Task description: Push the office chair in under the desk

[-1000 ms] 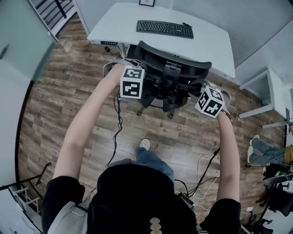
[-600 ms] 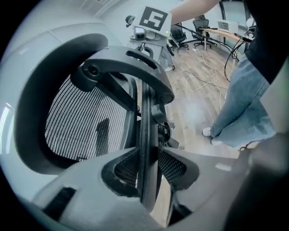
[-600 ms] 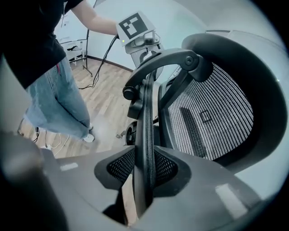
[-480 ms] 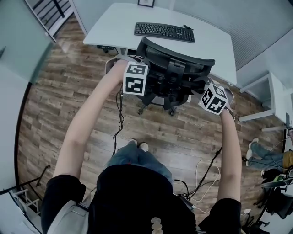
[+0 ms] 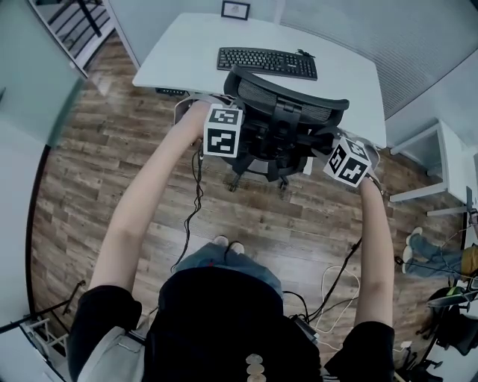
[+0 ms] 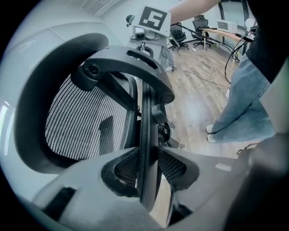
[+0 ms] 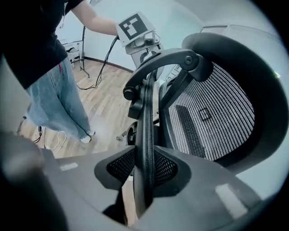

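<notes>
The black mesh-backed office chair stands at the front edge of the white desk, its seat partly under the desktop. My left gripper is shut on the left rim of the chair's backrest; the rim runs straight up between both pads. My right gripper is shut on the right rim of the backrest in the same way. The mesh back and its curved black support bar fill both gripper views. The chair's wheeled base shows below the backrest in the head view.
A black keyboard and a small framed card lie on the desk. A white side table stands at the right. Cables trail over the wood floor near my feet. Another person's legs show at the far right.
The chair has rolled forward toward the desk with both grippers holding its backrest. My feet have stepped forward after it.
</notes>
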`<state>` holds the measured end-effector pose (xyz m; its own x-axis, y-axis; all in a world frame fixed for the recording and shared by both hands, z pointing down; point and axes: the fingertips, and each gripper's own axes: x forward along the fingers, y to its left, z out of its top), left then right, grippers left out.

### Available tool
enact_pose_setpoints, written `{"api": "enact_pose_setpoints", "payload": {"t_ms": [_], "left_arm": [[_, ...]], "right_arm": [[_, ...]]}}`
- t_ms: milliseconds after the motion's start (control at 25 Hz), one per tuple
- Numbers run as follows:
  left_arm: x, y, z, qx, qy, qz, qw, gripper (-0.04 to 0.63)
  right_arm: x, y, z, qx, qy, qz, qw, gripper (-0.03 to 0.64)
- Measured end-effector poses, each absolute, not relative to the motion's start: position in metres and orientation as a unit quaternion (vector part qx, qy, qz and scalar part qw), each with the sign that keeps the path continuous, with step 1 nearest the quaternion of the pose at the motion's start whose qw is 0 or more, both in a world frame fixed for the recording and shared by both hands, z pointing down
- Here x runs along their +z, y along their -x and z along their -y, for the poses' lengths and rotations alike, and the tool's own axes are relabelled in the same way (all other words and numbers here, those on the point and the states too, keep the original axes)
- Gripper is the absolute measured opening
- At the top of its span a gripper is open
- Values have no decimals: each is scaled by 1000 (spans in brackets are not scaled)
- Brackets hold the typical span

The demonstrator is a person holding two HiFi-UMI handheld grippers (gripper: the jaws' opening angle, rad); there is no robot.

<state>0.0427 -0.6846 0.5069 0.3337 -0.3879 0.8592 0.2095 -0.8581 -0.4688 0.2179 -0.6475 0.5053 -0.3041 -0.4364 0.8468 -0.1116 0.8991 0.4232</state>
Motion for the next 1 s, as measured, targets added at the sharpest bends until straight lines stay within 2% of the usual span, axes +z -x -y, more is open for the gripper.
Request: {"api": "enact_pose_setpoints", "payload": {"t_ms": [360,520,600,640,760,840,1000], "left_arm": [[507,-39,690,-571,773,-55,272,133],[505,-40,691,-556,771,-81,300,152],[503,-40,692,-538,774,-106,318,161],[502,-39,692,-527,777,-122,323,167],[494,-33,693,-493,787,-173,327,181],[487,-28,690,-468,793,-204,332,167],[470,-19,681,-410,811,-265,323,141]], "right_arm": [[504,-214,652,-147,-184,803,547,132],[503,-213,653,-157,-212,802,536,149],[501,-211,653,-158,-231,807,520,186],[498,-211,652,-158,-242,810,511,205],[483,-207,646,-152,-277,823,472,207],[473,-207,639,-143,-304,832,441,207],[449,-211,626,-103,-377,856,339,206]]}}
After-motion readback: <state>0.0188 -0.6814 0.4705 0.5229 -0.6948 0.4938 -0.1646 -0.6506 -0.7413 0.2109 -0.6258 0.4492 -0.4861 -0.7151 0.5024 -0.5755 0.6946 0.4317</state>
